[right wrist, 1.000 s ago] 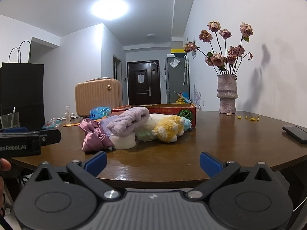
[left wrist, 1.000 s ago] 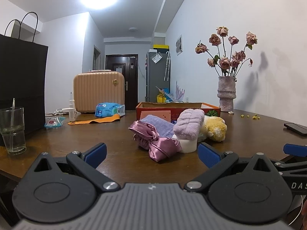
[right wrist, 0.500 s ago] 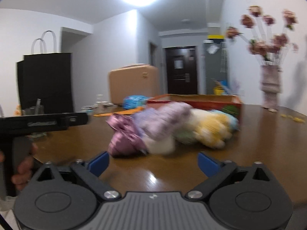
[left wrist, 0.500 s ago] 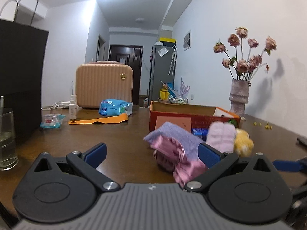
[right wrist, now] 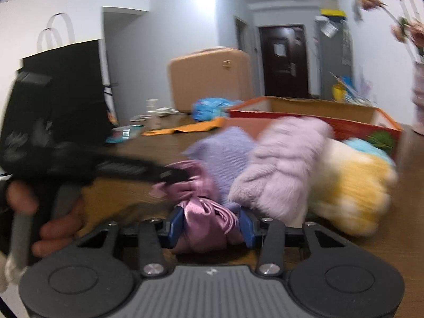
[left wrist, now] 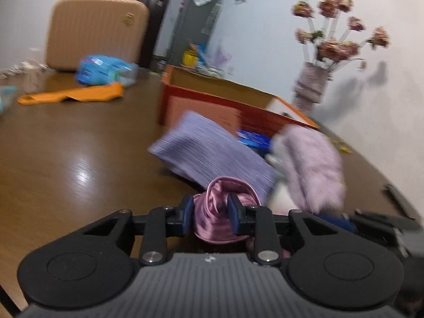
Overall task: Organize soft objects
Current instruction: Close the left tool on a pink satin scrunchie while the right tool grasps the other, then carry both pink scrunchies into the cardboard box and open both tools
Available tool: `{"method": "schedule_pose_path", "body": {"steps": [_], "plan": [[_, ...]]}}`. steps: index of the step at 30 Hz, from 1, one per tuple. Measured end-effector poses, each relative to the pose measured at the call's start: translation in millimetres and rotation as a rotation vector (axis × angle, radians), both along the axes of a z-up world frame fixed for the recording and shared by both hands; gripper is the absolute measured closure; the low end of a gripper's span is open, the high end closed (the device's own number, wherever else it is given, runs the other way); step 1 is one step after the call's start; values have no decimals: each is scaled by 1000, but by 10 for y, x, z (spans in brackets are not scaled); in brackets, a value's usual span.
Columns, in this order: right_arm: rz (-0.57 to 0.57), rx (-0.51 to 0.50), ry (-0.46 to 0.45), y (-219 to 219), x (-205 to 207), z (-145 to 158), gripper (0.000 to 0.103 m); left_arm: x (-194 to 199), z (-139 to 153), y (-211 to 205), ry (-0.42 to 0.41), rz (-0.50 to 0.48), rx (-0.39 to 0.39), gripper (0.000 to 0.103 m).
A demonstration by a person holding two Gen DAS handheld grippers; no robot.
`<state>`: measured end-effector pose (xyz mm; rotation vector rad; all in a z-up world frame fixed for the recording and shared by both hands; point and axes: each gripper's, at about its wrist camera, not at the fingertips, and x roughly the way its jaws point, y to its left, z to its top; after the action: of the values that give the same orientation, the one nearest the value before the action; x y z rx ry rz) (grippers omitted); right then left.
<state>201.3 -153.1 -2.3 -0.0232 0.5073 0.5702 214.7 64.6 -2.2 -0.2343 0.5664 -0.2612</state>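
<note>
A pink satin cloth lies at the near end of a pile of soft things on the brown table. My left gripper is shut on one end of it. My right gripper is shut on the other end of the satin cloth. Behind it lie a folded lilac cloth, a fluffy lilac piece and a yellow plush toy. The left gripper also shows from the side in the right wrist view. Both views are blurred.
An open red-orange cardboard box stands behind the pile. Farther back are a tan suitcase, a blue packet, an orange strap, a vase of dried roses and a black paper bag.
Both grippers have moved forward to the pile and closed from wide open onto the pink satin cloth, one at each end.
</note>
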Motion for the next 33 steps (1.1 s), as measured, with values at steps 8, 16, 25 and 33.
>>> {"method": "schedule_pose_path", "body": {"steps": [8,16,25,33], "plan": [[-112,-14,29,-438,-60,52,45,-68,-16,-436,25,-136,-50,74],[-134,51,51,-368,13,-2,79,-160,83,-503,18,-174,-15,90],[-5,59,-149,-426,606,1039,81,483,1081,-310,-171,-162,-98,90],[52,14,-4,114,2867,1430,81,2588,1363,-119,-32,40,-8,91]]}}
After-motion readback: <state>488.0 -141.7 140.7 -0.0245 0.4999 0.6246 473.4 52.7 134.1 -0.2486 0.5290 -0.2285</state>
